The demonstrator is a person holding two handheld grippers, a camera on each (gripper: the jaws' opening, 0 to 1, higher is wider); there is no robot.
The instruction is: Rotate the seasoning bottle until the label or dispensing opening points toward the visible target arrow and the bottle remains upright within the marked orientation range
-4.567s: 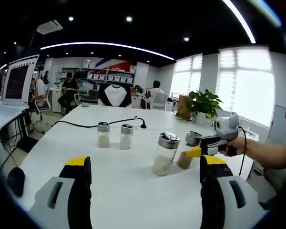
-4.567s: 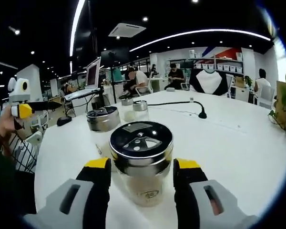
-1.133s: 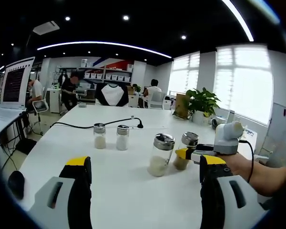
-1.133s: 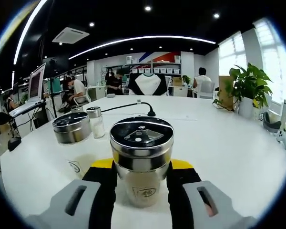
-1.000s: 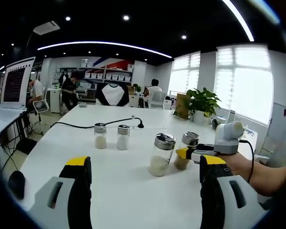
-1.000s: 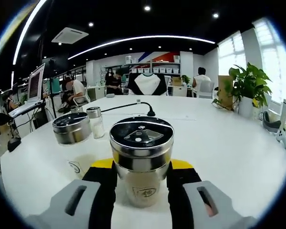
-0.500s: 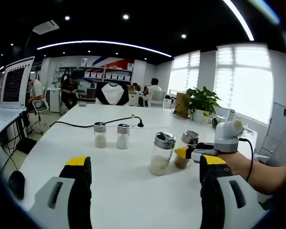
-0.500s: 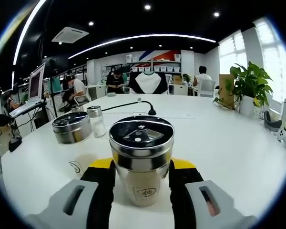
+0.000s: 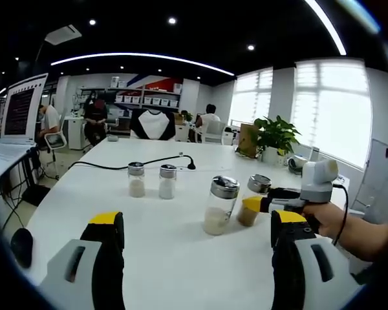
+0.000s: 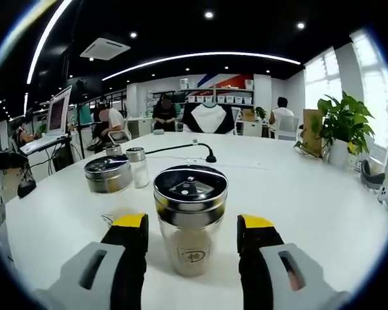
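Right gripper view: seasoning bottle [image 10: 190, 219] upright between parted right tongs [image 10: 191, 234], arrow indiscernible.

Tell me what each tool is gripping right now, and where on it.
Nothing. The right tool stands open around the bottle, jaws clear of the glass. The left tool is open over bare table.

Seasoning bottle [image 10: 191, 218]: label print too small to read; base partly hidden between right gripper [image 10: 192, 240] tips. 
Second bottle [image 10: 108, 174]: glass body washed out against table [image 10: 310, 206], lower part hidden behind left jaw. 
Target arrow: cannot tell where. 
Left gripper view: right gripper [image 9: 266, 203] tips hide side of seasoning bottle [image 9: 251, 201]. 
Person's forearm [image 9: 365, 232] cut by picture edge.
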